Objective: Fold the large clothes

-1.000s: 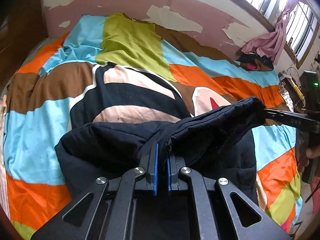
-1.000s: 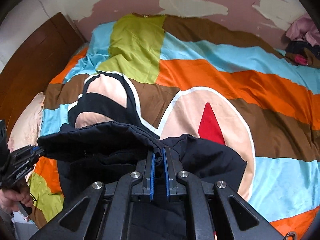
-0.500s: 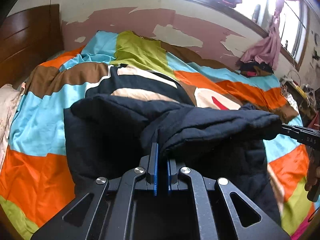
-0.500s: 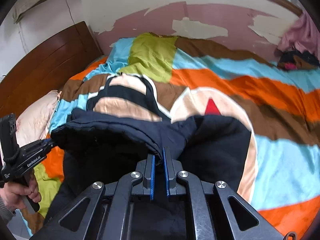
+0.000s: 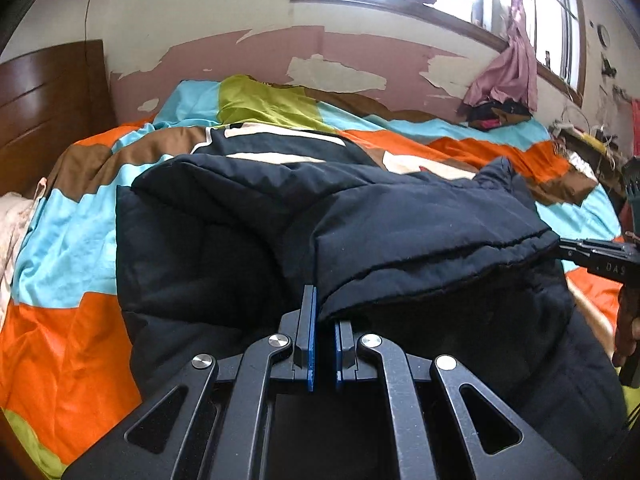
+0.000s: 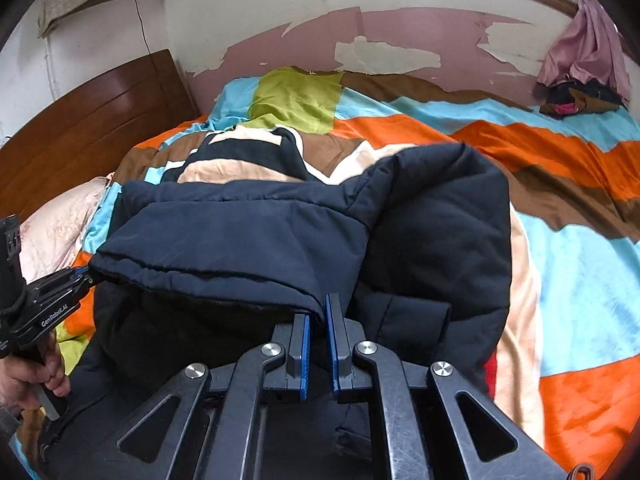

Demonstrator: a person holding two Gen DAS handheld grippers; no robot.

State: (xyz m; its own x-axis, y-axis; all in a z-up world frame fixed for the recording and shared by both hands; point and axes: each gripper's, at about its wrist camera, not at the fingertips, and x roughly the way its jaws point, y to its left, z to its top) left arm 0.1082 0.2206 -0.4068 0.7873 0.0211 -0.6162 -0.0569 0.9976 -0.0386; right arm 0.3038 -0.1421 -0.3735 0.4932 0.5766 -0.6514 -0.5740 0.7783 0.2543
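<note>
A large dark navy padded jacket (image 5: 360, 232) lies on a bed, its hem folded over the rest. My left gripper (image 5: 323, 312) is shut on one corner of that hem, the blue pads pinching the fabric edge. My right gripper (image 6: 318, 316) is shut on the hem's other corner of the jacket (image 6: 248, 236). Each view shows the other gripper at the far end of the hem: the right gripper (image 5: 568, 246) at the right edge, the left gripper (image 6: 86, 274) at the left edge with a hand below it. The hem hangs taut between them.
A quilt (image 5: 72, 216) in orange, blue, brown and green blocks covers the bed. A wooden headboard (image 6: 80, 120) and a pale pillow (image 6: 56, 228) are on the left. Pink cloth and dark clothes (image 5: 500, 108) are piled by the window at the far right.
Both grippers have come down and back toward the bed's near side, carrying the hem over the jacket. The fold now lies lower and the wall and window show more.
</note>
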